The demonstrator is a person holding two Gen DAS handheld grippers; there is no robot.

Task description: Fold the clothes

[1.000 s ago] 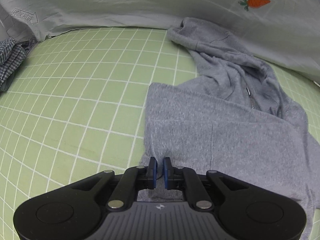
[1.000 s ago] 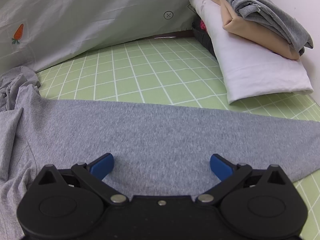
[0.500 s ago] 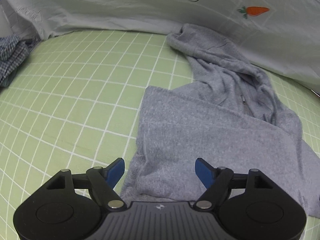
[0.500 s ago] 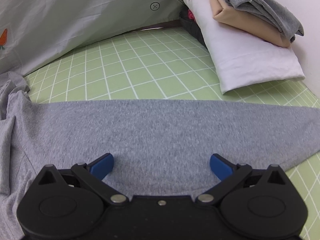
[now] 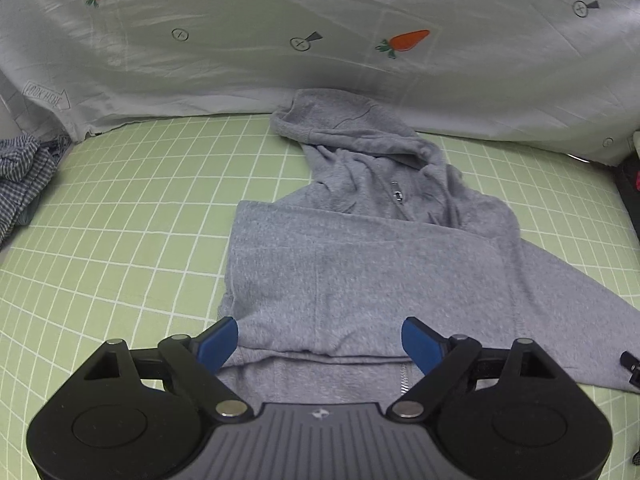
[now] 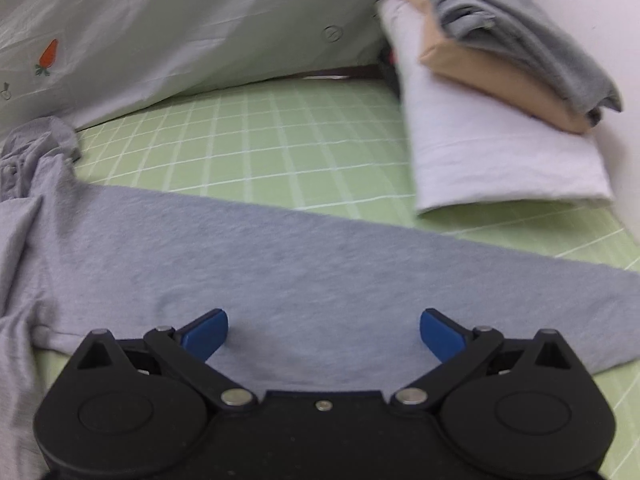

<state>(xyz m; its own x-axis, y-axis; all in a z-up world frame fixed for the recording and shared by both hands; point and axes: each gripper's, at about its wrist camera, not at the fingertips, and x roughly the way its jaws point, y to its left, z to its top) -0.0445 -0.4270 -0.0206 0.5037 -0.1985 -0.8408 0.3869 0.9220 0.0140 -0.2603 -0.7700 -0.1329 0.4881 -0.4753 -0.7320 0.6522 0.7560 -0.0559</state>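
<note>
A grey zip hoodie [image 5: 360, 264] lies on the green grid mat [image 5: 132, 216], its hood toward the back and one sleeve folded across the body. My left gripper [image 5: 320, 342] is open and empty just above the hoodie's near edge. In the right wrist view the other sleeve [image 6: 304, 264] lies stretched out to the right over the mat [image 6: 280, 148]. My right gripper [image 6: 324, 336] is open and empty, over the sleeve's near edge.
A white sheet with carrot prints [image 5: 320, 40] hangs along the back. A blue checked garment [image 5: 24, 176] lies at the far left. A stack of folded clothes [image 6: 500, 92], white, tan and grey, sits at the right of the mat.
My left gripper has opened, let go of the folded sleeve and drawn back. The right gripper stayed open and shifted slightly along the sleeve.
</note>
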